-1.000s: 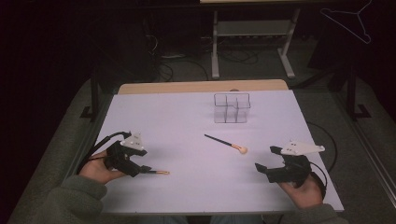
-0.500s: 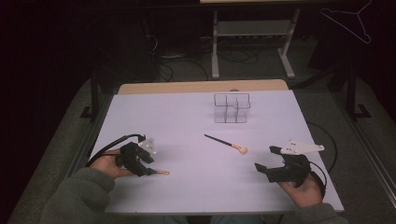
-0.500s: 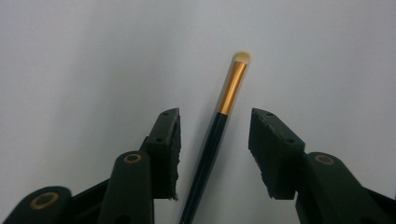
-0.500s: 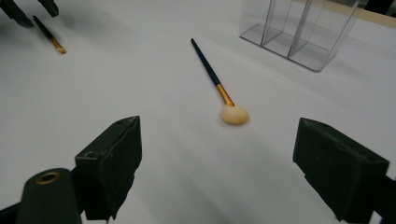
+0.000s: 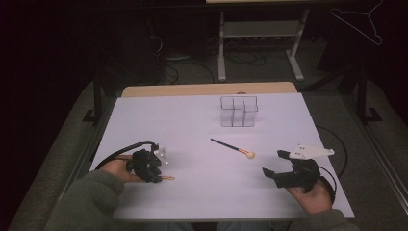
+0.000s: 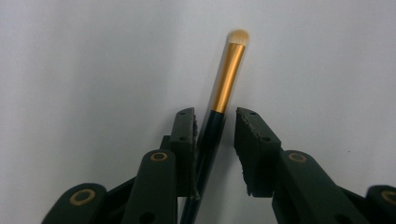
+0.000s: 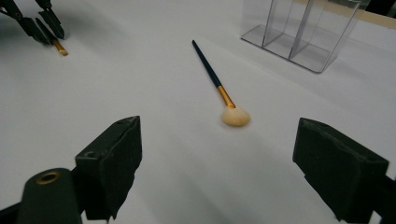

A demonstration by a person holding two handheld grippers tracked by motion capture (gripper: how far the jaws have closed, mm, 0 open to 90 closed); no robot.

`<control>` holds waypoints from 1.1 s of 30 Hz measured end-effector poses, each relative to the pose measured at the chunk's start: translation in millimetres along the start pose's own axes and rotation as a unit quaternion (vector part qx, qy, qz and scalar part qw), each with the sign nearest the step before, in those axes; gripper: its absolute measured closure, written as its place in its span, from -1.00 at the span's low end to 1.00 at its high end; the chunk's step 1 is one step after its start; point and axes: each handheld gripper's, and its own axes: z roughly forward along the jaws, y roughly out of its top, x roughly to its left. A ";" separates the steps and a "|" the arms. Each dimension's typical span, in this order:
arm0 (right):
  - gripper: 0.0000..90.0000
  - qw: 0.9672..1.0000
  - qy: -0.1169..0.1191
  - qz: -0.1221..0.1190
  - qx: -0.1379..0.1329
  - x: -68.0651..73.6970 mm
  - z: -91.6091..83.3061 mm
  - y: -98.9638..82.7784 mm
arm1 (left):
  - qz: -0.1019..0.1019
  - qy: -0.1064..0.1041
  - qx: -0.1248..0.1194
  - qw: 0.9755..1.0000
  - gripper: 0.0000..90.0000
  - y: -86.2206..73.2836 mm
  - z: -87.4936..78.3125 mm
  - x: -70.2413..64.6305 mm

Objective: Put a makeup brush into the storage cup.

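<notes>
Slim black-handled brush (image 6: 219, 112), gold metal ferrule, lies between left hand-held gripper (image 6: 215, 140) pads.

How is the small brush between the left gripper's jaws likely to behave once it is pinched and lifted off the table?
The small brush has a thin, straight handle, so it probably stays stiff and feels light. The handle looks round and glossy, so it may roll or slip; it lies against one jaw of the left gripper, with a gap at the other. Its soft tip would likely squash if pressed.

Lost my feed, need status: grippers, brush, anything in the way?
Left gripper jaws just closing around small brush, gap on one side. Right gripper open, idle. Path to clear organizer unobstructed; second brush lies mid-table.
</notes>
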 end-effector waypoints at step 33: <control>-0.67 1.000 0.005 -0.001 0.002 2.9 0.1 0.3 | -0.007 0.004 0.008 1.000 0.86 21.6 -14.6 -3.5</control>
